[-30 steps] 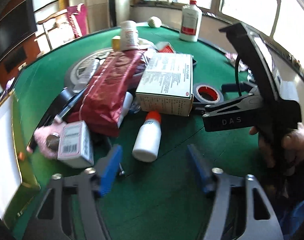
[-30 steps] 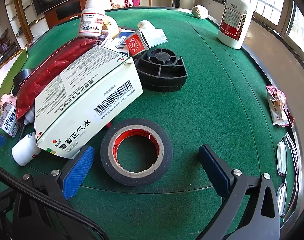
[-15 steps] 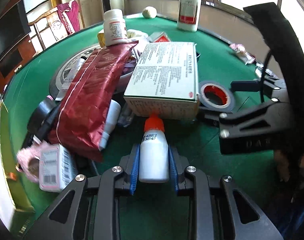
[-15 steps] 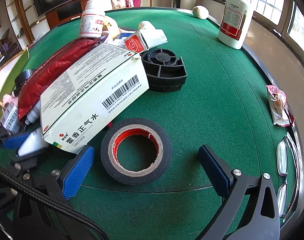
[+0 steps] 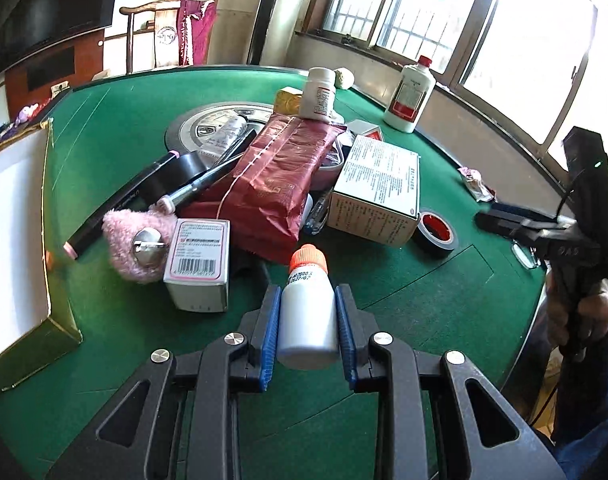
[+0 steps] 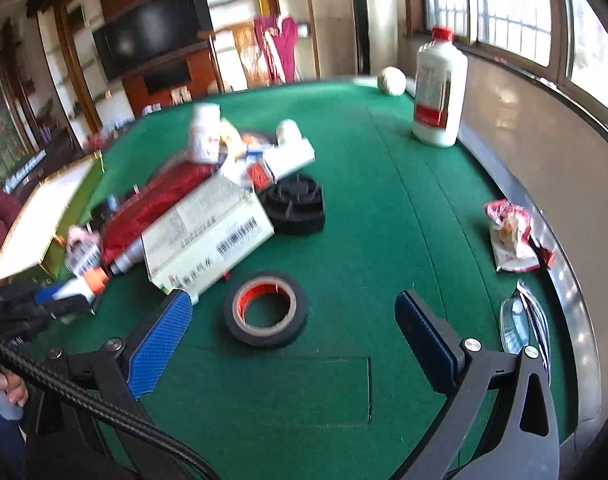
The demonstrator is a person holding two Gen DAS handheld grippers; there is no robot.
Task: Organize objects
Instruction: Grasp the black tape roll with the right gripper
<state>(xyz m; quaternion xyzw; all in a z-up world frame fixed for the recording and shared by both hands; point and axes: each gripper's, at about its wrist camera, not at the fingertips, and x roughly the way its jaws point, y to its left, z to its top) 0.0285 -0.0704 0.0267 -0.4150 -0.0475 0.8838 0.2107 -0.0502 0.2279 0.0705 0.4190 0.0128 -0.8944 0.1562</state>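
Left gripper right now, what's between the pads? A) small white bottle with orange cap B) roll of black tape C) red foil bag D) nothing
A: the left gripper has both blue pads pressed on the small white bottle; the black tape roll lies apart on the green table.

Window glare, blurred right view
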